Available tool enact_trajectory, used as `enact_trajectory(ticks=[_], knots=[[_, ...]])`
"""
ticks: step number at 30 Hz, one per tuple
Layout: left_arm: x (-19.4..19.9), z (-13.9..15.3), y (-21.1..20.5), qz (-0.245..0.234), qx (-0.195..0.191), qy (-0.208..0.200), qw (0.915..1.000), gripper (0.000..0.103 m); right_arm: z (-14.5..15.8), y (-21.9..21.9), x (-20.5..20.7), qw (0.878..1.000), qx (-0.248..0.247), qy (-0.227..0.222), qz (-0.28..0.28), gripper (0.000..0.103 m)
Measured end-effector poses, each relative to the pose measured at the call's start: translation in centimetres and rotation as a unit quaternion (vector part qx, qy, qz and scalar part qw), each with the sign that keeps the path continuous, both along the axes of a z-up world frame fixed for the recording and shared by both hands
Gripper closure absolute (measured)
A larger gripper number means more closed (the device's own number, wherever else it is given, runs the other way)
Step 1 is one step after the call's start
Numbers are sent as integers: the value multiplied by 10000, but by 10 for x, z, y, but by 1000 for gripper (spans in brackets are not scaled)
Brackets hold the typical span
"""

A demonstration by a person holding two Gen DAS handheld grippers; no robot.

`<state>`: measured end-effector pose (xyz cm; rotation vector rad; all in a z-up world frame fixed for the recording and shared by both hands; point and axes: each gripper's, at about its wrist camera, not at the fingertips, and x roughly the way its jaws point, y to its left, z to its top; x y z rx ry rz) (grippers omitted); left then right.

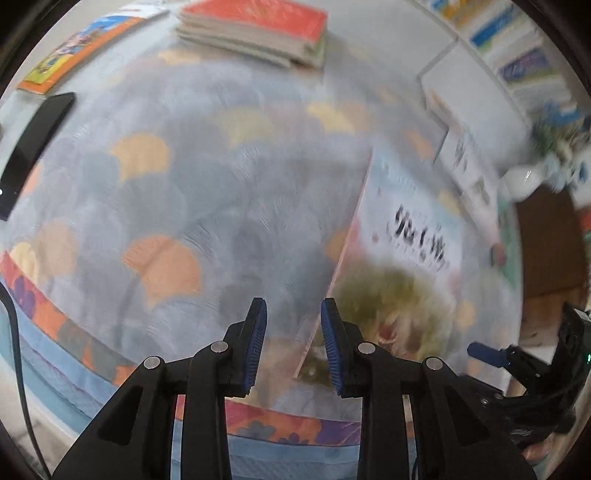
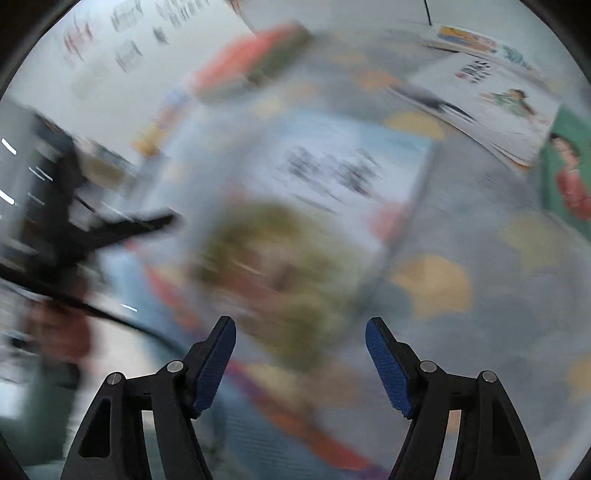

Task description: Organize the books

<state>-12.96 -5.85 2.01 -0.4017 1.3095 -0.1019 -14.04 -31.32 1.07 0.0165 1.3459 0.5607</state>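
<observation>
A picture book [image 1: 399,266] with a pale blue top, black characters and a brownish-green figure lies flat on the patterned tablecloth [image 1: 184,184]. My left gripper [image 1: 293,306] hangs over the book's left edge, its blue pads a narrow gap apart. Only cloth and the book's edge show between them. My right gripper [image 2: 301,325] stands wide open above the same book [image 2: 314,206], nothing between its pads; this view is badly blurred. One blue finger [image 1: 484,354] of the right gripper shows at the lower right of the left wrist view.
A stack of books with a red cover [image 1: 255,29] lies at the far side. An orange picture book [image 1: 77,48] and a black phone [image 1: 33,140] lie far left. White books [image 2: 495,99] and a green one [image 2: 569,173] lie to the right. Shelved books [image 1: 517,48] stand upper right.
</observation>
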Motion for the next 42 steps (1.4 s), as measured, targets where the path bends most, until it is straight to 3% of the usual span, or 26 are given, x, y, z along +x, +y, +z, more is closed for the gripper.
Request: enact_trajectory(ticks=[1, 4, 8, 13, 16, 18, 19, 21, 22, 25, 26, 29, 32, 35, 38, 42], knots=[[1, -3, -5, -59, -78, 43, 9999, 77, -8, 3, -1, 9993, -354, -95, 66, 47], [4, -15, -19, -324, -15, 190, 9993, 77, -21, 1, -10, 9991, -426, -64, -51, 62], [4, -15, -31, -460, 240, 275, 9983, 77, -25, -3, -19, 9995, -283, -97, -68, 62], [-1, -16, -28, -279, -303, 432, 9982, 76, -28, 1, -20, 9987, 478, 150, -85, 58], [-8, -8, -12, -12, -1042, 186, 9944, 76, -30, -3, -17, 9972, 684, 221, -209, 58], [-14, -2, 7, 287, -2118, -57, 9769, 76, -34, -11, -14, 9939, 975, 384, -352, 57], [-17, -2, 15, 458, -2652, -140, 9630, 76, -38, -19, -10, 9889, 1275, 564, -513, 57], [-19, -6, 23, 701, -3047, -176, 9497, 76, -43, -31, -7, 9806, 1645, 789, -715, 57], [-21, -10, 21, 757, -3012, -153, 9504, 78, -46, -38, -5, 9757, 1827, 901, -809, 57], [-23, -19, 5, 648, -2269, -73, 9717, 90, -47, -40, -5, 9729, 1922, 962, -854, 57], [-24, -20, 4, 574, -2181, -93, 9742, 96, -46, -40, -6, 9735, 1904, 943, -846, 57], [-25, -20, -11, 373, -1945, -157, 9801, 96, -47, -35, -6, 9736, 1899, 935, -849, 57], [-19, -23, -18, 260, -2077, -95, 9778, 96, -48, -38, -3, 9672, 2048, 1121, -995, 54], [-14, -21, -25, 366, -2690, -124, 9624, 96, -48, -44, -1, 9618, 2179, 1248, -1086, 53], [-1, -15, -29, 424, -3371, -143, 9404, 96, -44, -61, 4, 9532, 2399, 1293, -1312, 48], [13, -12, -39, 467, -3892, -15, 9200, 96, -43, -95, 8, 9238, 3145, 1287, -1767, 42]])
